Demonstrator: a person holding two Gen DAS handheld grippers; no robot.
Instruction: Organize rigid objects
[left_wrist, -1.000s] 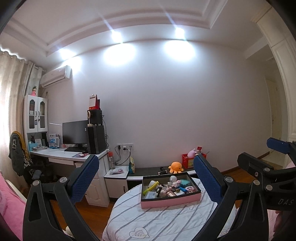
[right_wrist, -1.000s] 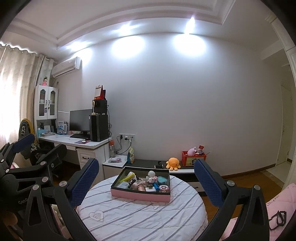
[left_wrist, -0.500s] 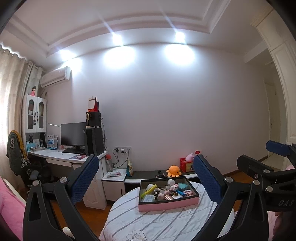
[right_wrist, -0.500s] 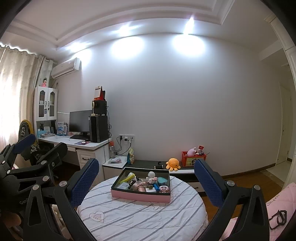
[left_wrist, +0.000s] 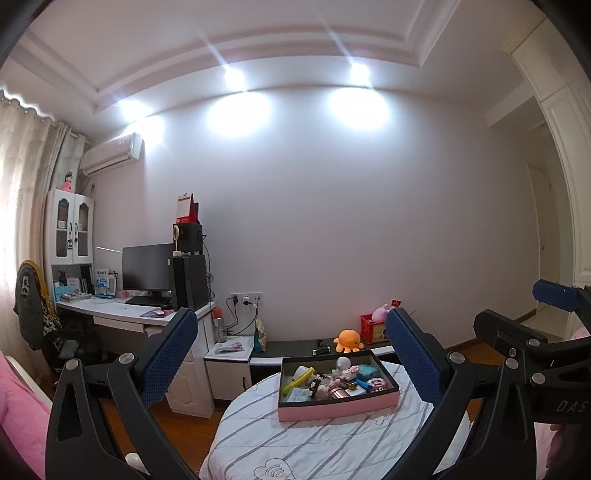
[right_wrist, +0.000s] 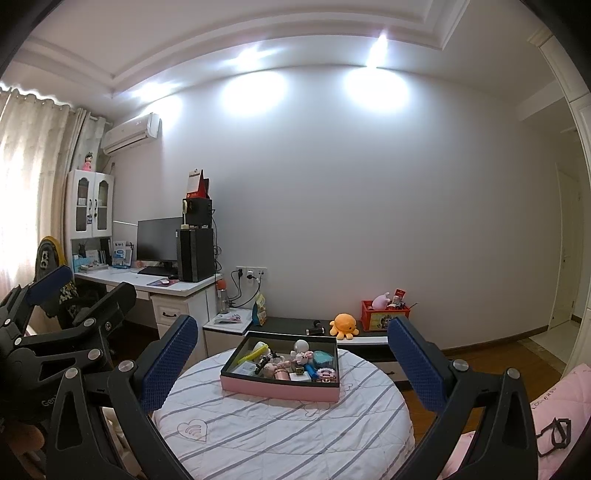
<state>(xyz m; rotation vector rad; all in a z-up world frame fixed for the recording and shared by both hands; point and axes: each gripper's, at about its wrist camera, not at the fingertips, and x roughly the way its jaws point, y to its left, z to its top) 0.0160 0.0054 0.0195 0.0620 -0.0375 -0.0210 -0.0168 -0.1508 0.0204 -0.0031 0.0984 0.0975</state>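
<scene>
Striped cloth table cover (right_wrist: 280, 424); glossy wood floor (right_wrist: 495, 354).

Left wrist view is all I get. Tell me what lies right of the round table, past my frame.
Observer: A pink cushion sits there, with black glasses lying on it.
Operator: Now place the left gripper against the table.
Observer: In the right wrist view the left gripper hangs left of the table, not over it, jaws open and empty.
Operator: Report the right gripper.
Observer: The right gripper faces the pink tray, jaws open, holding nothing.
</scene>
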